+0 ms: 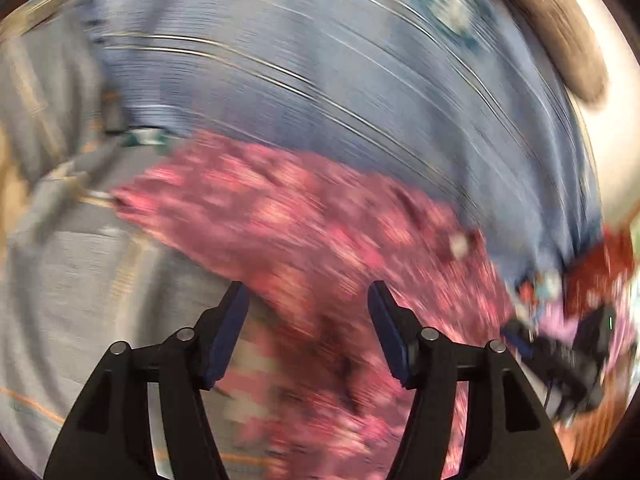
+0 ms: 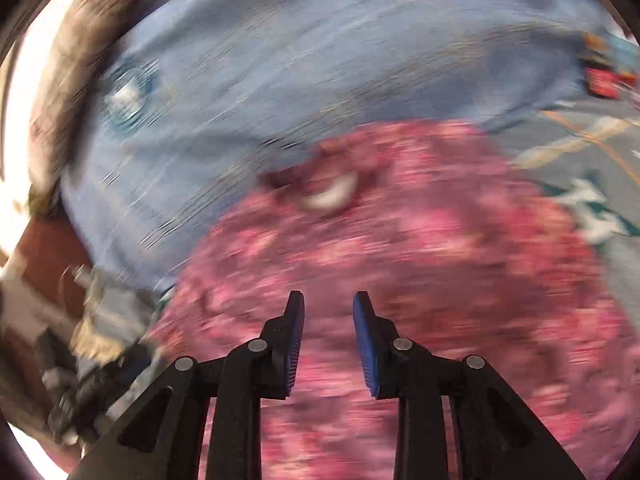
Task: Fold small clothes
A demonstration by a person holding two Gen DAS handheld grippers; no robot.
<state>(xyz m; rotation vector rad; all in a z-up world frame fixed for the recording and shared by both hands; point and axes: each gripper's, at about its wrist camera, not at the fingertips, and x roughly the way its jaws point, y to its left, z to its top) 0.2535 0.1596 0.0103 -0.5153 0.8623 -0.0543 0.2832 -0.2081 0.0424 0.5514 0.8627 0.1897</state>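
Both grippers, left (image 1: 308, 300) and right (image 2: 328, 308), hang released above the pink garment (image 2: 400, 240); better to square edges before pinching again.

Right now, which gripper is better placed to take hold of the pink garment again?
Right, tentatively. The right gripper sits squarely over the pink floral garment. The left gripper is over its edge, partly above the grey bedcover. Both are open and empty.

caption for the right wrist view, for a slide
Motion-blurred right wrist view: the open right tool hangs empty over a pink patterned garment lying on a blue sheet.
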